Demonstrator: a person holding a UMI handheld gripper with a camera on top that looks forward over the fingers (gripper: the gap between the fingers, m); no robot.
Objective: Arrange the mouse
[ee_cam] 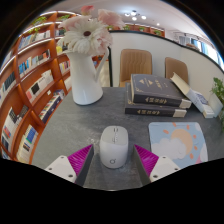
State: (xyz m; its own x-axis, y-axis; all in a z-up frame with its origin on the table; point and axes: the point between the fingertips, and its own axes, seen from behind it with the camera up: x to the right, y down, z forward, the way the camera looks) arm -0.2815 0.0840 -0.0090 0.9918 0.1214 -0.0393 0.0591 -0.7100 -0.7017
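Note:
A white computer mouse (114, 145) lies on the grey table (90, 120), its tail end toward me. My gripper (114, 157) is open, with the mouse standing between the magenta fingertips (79, 157) and a small gap showing at each side. A light mouse mat (177, 140) with a pastel print lies just to the right, beyond the right finger. The mouse rests on the bare table, off the mat.
A white vase (86, 76) of pink flowers stands at the back left. Two stacked books (158, 96) lie behind the mat, with a small box (204, 101) to their right. Two chairs (136, 64) stand past the table, and bookshelves (30, 80) line the left wall.

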